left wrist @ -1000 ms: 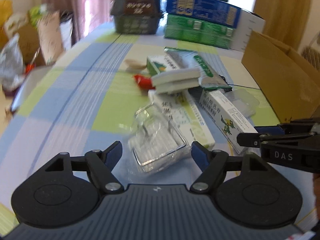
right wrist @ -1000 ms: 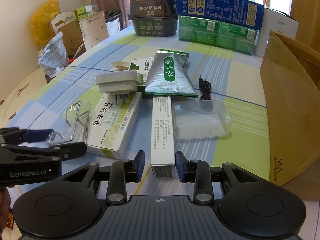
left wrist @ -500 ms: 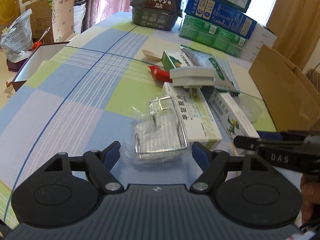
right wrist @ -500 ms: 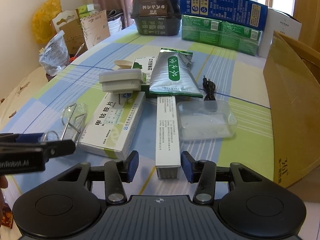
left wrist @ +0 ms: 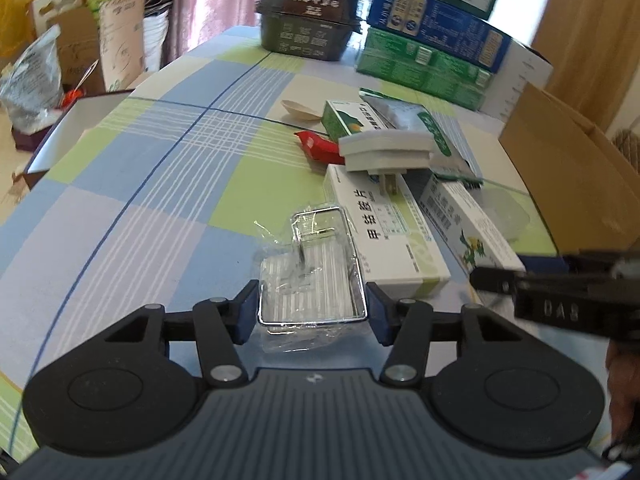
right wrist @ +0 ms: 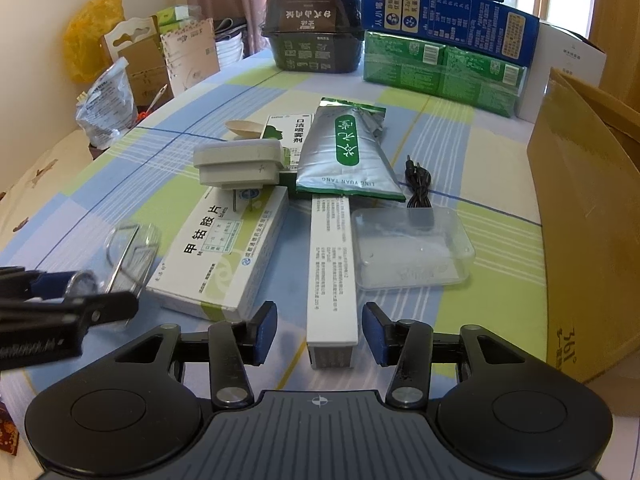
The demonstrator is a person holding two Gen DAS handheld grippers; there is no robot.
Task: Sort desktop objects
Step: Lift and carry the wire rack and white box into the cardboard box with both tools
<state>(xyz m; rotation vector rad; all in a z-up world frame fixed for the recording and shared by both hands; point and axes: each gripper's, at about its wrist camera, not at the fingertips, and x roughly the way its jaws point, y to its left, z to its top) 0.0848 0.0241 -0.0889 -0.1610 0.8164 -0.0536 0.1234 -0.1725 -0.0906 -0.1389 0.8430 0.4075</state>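
My left gripper (left wrist: pixel 311 312) is open, its fingers on either side of a chrome wire rack in clear plastic wrap (left wrist: pixel 310 280) lying on the checked tablecloth. My right gripper (right wrist: pixel 319 332) is open around the near end of a long narrow white box (right wrist: pixel 331 276), with gaps on both sides. Between them lies a white and green medicine box (right wrist: pixel 224 252) with a white plug adapter (right wrist: pixel 240 164) on its far end. A silver and green pouch (right wrist: pixel 348 152) and a clear plastic tub (right wrist: pixel 412 248) lie beyond. The left gripper shows at the left edge of the right wrist view (right wrist: pixel 60 312).
A brown cardboard box (right wrist: pixel 588 216) stands along the right side. Stacked green and blue cartons (right wrist: pixel 440 36) and a dark food container (right wrist: pixel 312 28) stand at the back. A black cable (right wrist: pixel 418 184), a red sachet (left wrist: pixel 320 144) and a wooden spoon (left wrist: pixel 300 110) lie among the items.
The right gripper has opened, letting go of the long white box. The left gripper has moved forward so the wrapped wire rack now sits between its fingers.
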